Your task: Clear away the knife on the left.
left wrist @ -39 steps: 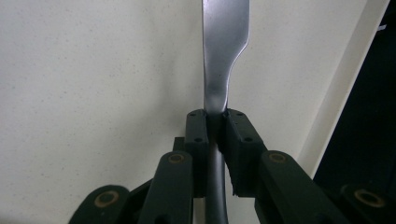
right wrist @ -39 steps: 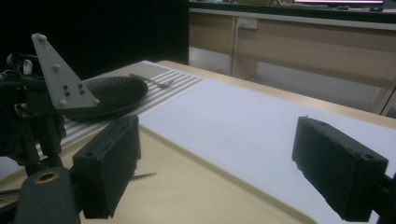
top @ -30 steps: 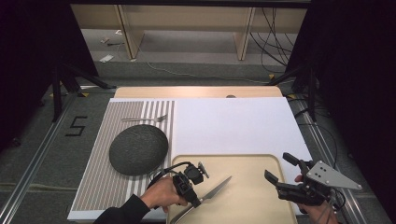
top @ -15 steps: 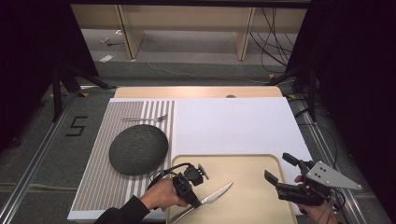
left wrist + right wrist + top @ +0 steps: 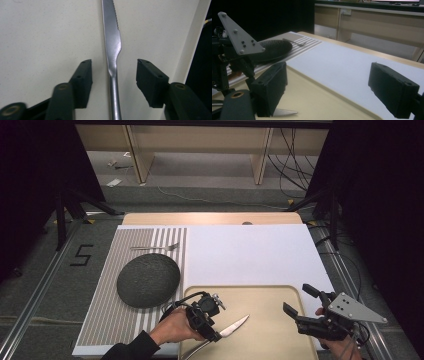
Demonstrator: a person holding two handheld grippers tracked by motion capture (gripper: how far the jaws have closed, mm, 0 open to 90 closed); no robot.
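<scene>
Knife (image 5: 231, 327): we see it lying flat on the beige tray (image 5: 260, 295), at the tray's near left part, blade pointing right and slightly far.
Left gripper (image 5: 113, 75): we find its jaws spread on either side of the knife where blade meets handle; they have just been opening, and neither pad touches the metal.
Left hand (image 5: 175, 330): we see it holding that gripper at the tray's near left edge.
Right gripper (image 5: 300, 305): we see it over the tray's near right corner, jaws spread wide with nothing between them.
Plate (image 5: 148, 280): we note the dark plate on the striped mat (image 5: 100, 320), left of the tray.
Fork (image 5: 155, 248): we see it on the mat, beyond the plate.
</scene>
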